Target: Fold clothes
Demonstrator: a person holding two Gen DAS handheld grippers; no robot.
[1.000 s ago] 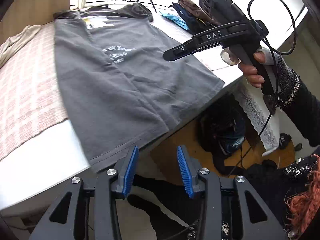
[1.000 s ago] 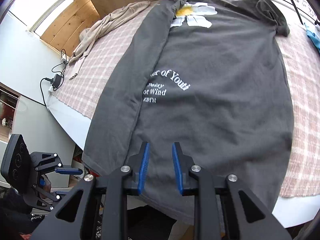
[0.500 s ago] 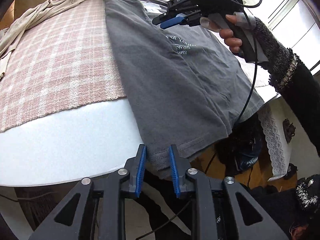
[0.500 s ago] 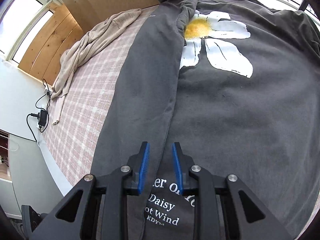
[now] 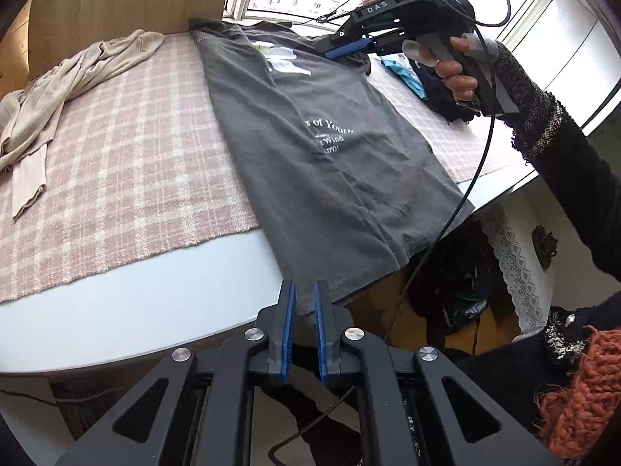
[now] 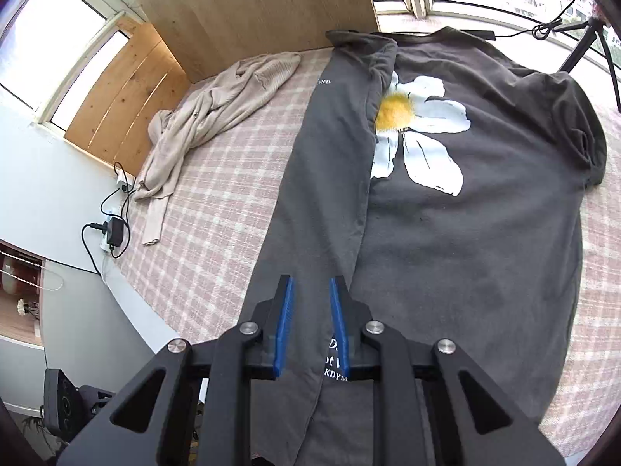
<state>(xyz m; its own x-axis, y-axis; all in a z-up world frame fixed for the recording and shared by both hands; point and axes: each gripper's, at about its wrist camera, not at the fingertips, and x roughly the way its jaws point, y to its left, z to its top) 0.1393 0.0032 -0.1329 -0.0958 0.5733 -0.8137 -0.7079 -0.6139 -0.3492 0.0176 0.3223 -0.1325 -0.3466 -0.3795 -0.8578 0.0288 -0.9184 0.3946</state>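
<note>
Your left tool [image 5: 304, 310] sits at the near hem corner of the grey T-shirt [image 5: 330, 163], blue pads nearly together with the hem edge between them; a true pinch on the cloth cannot be told. Your right tool [image 6: 310, 310] hovers over the shirt's folded-in left panel, jaws narrowly spread and closing, nothing between them. The shirt lies flat on the pink checked cloth [image 5: 128, 155] ahead of both tools, hem overhanging the white counter [image 5: 136, 310]. A beige garment [image 6: 217, 116] lies far left of the right tool.
</note>
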